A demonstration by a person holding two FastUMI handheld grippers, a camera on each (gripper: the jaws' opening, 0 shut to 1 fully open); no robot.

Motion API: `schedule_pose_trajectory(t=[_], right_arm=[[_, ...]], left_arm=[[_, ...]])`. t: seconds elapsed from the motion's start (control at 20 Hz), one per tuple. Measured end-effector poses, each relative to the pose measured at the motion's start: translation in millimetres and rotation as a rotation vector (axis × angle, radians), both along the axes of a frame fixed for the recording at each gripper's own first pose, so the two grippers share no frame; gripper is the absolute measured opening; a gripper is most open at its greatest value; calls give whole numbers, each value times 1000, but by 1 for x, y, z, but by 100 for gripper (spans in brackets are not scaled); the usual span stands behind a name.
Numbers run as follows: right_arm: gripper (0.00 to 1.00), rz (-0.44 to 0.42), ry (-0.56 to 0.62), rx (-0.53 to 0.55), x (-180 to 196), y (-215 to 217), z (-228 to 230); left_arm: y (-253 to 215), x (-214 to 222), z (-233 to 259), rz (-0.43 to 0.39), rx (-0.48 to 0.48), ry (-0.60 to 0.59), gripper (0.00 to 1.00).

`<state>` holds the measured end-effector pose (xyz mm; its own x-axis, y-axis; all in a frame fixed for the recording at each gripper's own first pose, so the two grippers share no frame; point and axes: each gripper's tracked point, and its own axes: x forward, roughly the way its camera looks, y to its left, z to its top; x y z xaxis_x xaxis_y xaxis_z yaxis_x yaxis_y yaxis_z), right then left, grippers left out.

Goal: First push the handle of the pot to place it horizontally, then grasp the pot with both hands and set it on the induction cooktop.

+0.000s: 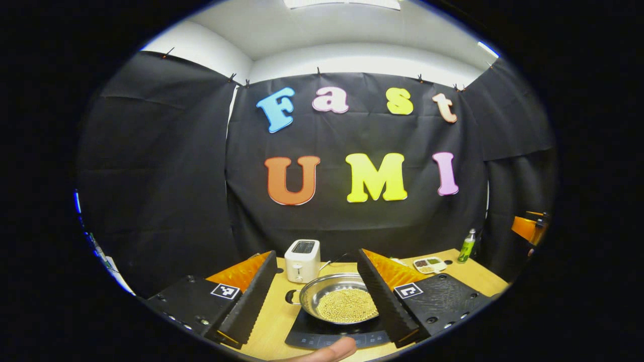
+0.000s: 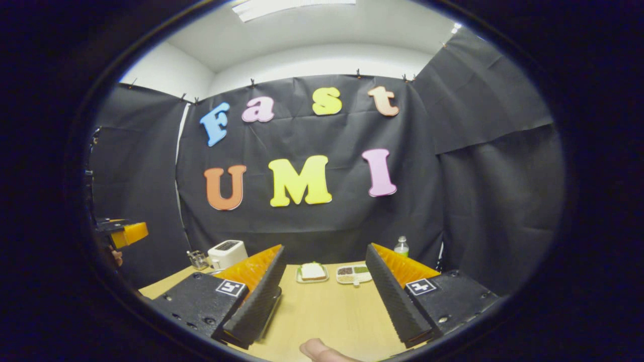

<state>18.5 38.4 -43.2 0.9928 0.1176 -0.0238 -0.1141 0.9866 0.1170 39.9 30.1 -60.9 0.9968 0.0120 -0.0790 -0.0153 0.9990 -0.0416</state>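
Note:
A steel pot (image 1: 322,289) filled with yellow beans rests on the black induction cooktop (image 1: 309,334) in the left gripper view. Its small loop handle (image 1: 292,296) points left. My left gripper (image 1: 317,255) is open above and in front of the pot, which appears between its two fingers. The right-hand finger covers the pot's right rim. My right gripper (image 2: 325,249) is open over bare wooden table (image 2: 332,311), with nothing between its fingers. Off at the far right of the left gripper view is the right gripper (image 1: 528,229). The left gripper (image 2: 123,232) sits at the far left of the right gripper view.
A white toaster (image 1: 302,260) stands behind the cooktop. A divided dish of grains (image 1: 429,264) and a green bottle (image 1: 467,246) sit at the back right. A sandwich plate (image 2: 313,272) is mid-table. A thumb (image 1: 327,352) rests at the bottom edge.

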Motion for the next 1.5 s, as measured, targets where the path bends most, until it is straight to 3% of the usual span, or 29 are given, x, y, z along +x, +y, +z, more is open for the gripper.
schedule_pose_trajectory(t=[0.05,0.25,0.5,0.55,0.7,0.75,0.95,1.2,1.5], right_arm=[[100,-10,-8,-8,-10,-7,7],[96,-39,-85,-8,-48,-32,31],[96,-78,-111,-20,-84,-55,31],[100,-86,-109,-1,-91,-60,30],[100,-88,-129,44,-107,-69,27],[96,-87,-125,38,-110,-73,22],[95,-102,-131,30,-115,-84,19],[96,-57,-131,38,-120,-76,14],[95,-75,-125,40,-118,-80,11]], left_arm=[[-3,-7,5,-2,6,-11,95],[-12,-35,23,19,19,-66,95],[-40,-71,34,-40,2,-110,95],[-44,-77,33,-48,1,-120,95],[-53,-97,28,-61,-21,-132,95],[-54,-101,26,-62,-24,-130,95],[-48,-110,28,-28,-4,-149,95],[-59,-108,27,-54,-13,-155,95],[-66,-108,21,-69,4,-155,95]])
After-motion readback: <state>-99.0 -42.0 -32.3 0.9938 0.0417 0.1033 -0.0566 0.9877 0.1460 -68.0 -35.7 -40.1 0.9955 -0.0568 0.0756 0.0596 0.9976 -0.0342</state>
